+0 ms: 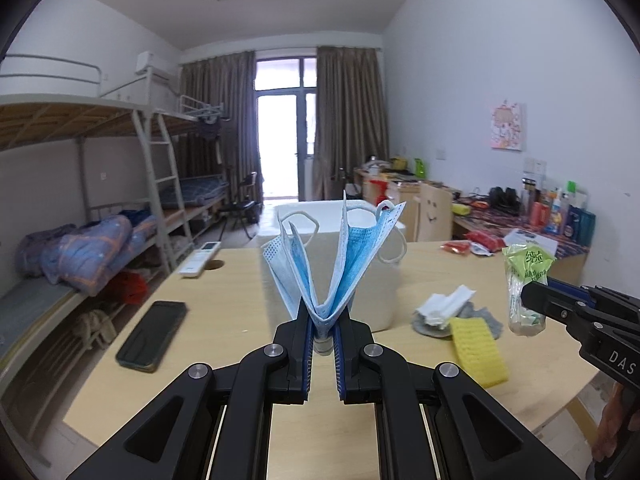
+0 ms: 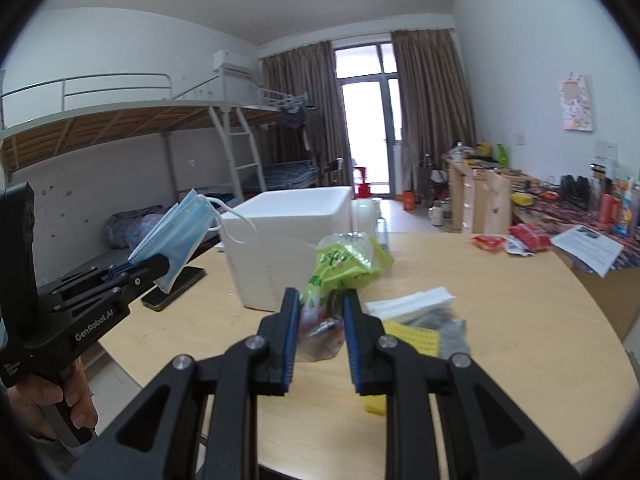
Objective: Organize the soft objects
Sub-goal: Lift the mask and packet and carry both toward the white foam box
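Dormitory bunks line the 9 o'clock side; a pale wood table fills the foreground, its curved edge at 4 o'clock in the right wrist view. On it a white foam box stands at 12 o'clock, a phone near the 9 o'clock edge, and a yellow sponge touching folded white and grey cloths at 3 o'clock. Bare tabletop lies between phone and box. The left gripper is clamped on blue face masks, held above the table. The right gripper pinches a green plastic bag, also aloft.
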The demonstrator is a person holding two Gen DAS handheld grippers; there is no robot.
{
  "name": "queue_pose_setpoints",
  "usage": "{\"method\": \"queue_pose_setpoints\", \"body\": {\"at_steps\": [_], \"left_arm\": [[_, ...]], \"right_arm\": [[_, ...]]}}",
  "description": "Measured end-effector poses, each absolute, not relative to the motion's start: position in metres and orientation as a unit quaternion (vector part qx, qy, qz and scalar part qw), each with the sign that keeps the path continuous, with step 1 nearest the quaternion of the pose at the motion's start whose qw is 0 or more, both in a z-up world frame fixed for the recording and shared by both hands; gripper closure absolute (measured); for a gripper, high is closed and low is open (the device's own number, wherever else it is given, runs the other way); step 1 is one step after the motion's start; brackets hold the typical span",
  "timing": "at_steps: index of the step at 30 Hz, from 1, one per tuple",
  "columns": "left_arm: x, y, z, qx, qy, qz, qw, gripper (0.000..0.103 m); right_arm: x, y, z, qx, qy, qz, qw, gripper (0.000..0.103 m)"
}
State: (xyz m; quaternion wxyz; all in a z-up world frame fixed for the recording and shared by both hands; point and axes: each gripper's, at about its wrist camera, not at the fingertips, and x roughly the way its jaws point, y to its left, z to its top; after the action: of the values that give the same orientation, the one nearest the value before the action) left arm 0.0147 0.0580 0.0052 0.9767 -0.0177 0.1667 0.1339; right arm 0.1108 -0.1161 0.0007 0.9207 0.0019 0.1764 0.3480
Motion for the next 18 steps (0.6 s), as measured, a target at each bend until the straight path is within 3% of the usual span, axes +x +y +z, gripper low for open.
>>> {"method": "queue_pose_setpoints", "body": {"at_steps": [18], "left_arm": [[0.006,0.075,0.004,-0.033,0.166,0.144,0.975,0.093]], "right_arm": [[0.110,-0.098,0.004,-0.014,0.176,0.364,0.914,0.078]]}}
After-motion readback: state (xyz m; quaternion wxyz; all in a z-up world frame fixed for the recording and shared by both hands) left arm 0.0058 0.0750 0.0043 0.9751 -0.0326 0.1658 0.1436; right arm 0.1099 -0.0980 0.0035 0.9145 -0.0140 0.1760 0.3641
